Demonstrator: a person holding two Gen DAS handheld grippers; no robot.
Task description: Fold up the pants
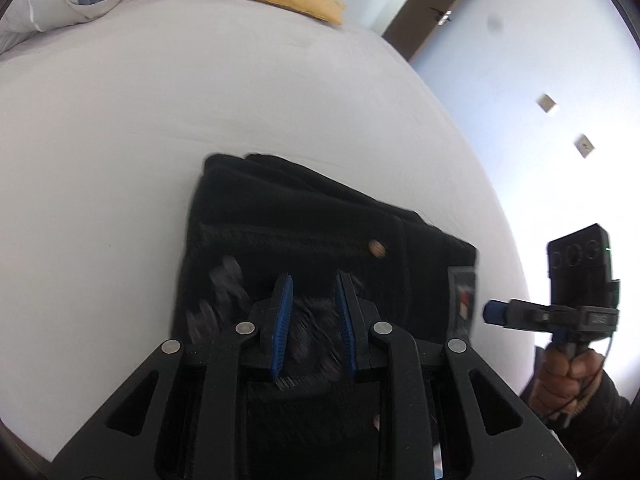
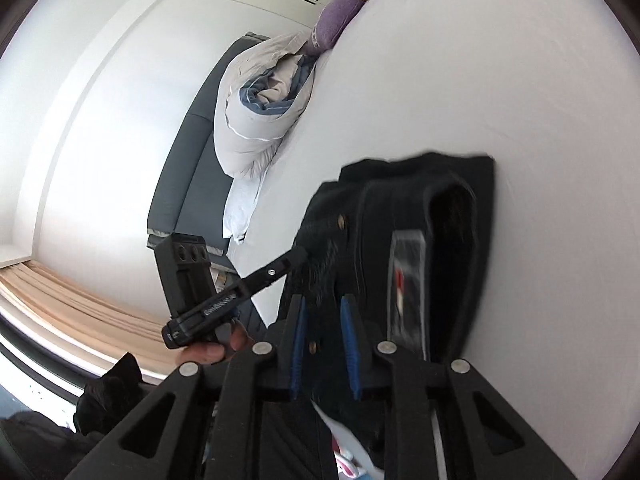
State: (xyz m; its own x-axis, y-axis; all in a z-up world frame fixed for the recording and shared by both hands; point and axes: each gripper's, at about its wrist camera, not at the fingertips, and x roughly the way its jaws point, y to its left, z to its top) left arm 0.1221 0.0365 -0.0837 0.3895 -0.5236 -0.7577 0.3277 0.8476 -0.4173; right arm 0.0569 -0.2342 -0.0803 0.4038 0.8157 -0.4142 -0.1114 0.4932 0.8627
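Lying folded mid-frame on bed (image 1: 160,100), black pants (image 1: 320,220) pass btwn both grippers' narrow-set fingers; left gripper (image 1: 314,304) & right gripper (image 2: 325,320) pinching fabric.

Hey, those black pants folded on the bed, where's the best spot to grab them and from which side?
Probably the thick waistband end of the black pants, the edge nearest the cameras. It is the stiffest, most layered part, so a pinch there should catch the whole stack. Come in low from the near side of the bed, roughly where the left claw already sits.
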